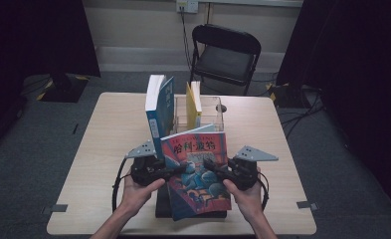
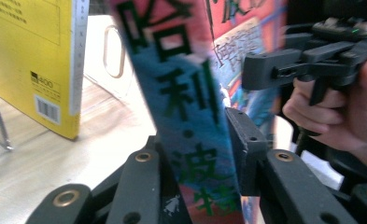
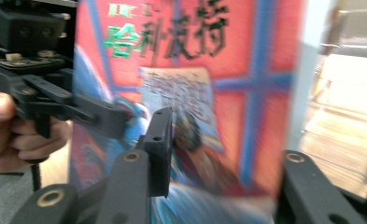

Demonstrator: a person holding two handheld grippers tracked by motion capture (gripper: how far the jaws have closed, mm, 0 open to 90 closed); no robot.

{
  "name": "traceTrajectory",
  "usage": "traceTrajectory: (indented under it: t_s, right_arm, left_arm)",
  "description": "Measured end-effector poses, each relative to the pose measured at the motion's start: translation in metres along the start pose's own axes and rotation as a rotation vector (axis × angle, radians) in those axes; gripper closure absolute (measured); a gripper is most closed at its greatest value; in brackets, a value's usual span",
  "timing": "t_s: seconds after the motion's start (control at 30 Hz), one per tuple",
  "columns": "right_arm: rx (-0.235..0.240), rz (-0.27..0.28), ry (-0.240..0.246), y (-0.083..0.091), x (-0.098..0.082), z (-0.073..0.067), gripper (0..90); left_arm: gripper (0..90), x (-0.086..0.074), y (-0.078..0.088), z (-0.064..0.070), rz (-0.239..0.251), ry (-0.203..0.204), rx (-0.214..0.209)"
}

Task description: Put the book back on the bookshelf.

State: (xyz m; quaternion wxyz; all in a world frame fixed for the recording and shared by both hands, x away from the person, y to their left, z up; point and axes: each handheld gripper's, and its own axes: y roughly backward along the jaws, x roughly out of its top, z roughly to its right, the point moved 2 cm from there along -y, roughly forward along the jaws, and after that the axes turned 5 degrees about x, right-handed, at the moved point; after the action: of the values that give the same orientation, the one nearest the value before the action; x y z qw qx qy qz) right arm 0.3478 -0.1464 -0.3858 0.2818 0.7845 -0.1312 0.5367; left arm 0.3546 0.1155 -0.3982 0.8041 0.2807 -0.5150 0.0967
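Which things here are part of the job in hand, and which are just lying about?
In use: red and blue book, left gripper, right gripper, clear book rack.
Lying about: upright blue book, yellow book, folding chair.

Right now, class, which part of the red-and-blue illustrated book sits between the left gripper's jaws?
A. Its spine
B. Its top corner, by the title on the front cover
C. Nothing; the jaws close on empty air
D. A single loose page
A: in the left gripper view the left gripper has its two black jaws on either side of the red-and-blue book, clamping the spine with its printed characters.
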Motion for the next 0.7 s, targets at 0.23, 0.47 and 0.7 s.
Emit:
traceTrajectory:
  t_s: [0.23, 0.47, 0.7]
  right_arm:
    - [-0.044, -0.012, -0.05, 0.006, -0.01, 0.015, 35.4]
    - [-0.015, -0.052, -0.11, -0.001, -0.02, 0.036, 25.6]
    - [0.031, -0.085, -0.137, -0.02, -0.021, 0.038, 25.5]
  left_arm:
    - [70.1, 0.001, -0.004, 0.002, 0.004, -0.026, -0.011]
    - [70.6, 0.0, -0.005, 0.001, 0.004, -0.012, -0.012]
    - [70.7, 0.001, -0.004, 0.002, 0.006, -0.021, -0.009]
